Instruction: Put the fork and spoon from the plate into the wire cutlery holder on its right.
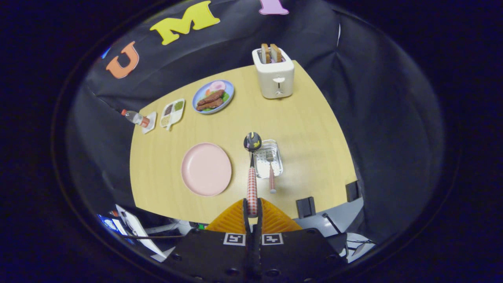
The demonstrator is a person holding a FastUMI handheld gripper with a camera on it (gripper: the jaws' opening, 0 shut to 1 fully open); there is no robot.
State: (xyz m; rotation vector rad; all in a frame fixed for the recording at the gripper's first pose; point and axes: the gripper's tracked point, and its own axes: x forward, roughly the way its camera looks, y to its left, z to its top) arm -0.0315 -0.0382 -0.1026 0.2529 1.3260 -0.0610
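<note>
Bottle (pixel 135 117), lying tilted on a small white dish (pixel 150 122), sits at the far left corner of the tabletop (pixel 310 129). Just to its right is a divided tray (pixel 173 112) with small portions of food, and next along the far edge a blue plate (pixel 213 96) carries meat and greens. Nearer the near edge, left of centre, rests the pink plate (pixel 206 169), its surface bare. Right of it, the gripper (pixel 252 210) has its fingers (pixel 246 212) clenched on the checked handle of the spoon (pixel 252 173), which points straight ahead of them; its dark bowl ends at the far left corner of the wire cutlery holder (pixel 268 158), and whether it touches the rim or hangs above it cannot be told. The holder stands just right of the pink plate, near the middle of the tabletop. In it lies the fork (pixel 270 171), tines inside the basket, checked handle jutting out over the near rim toward the near edge. Beyond the holder, at the far right corner, stands a white toaster (pixel 274 74) with two slices of bread upright in its slots.
</note>
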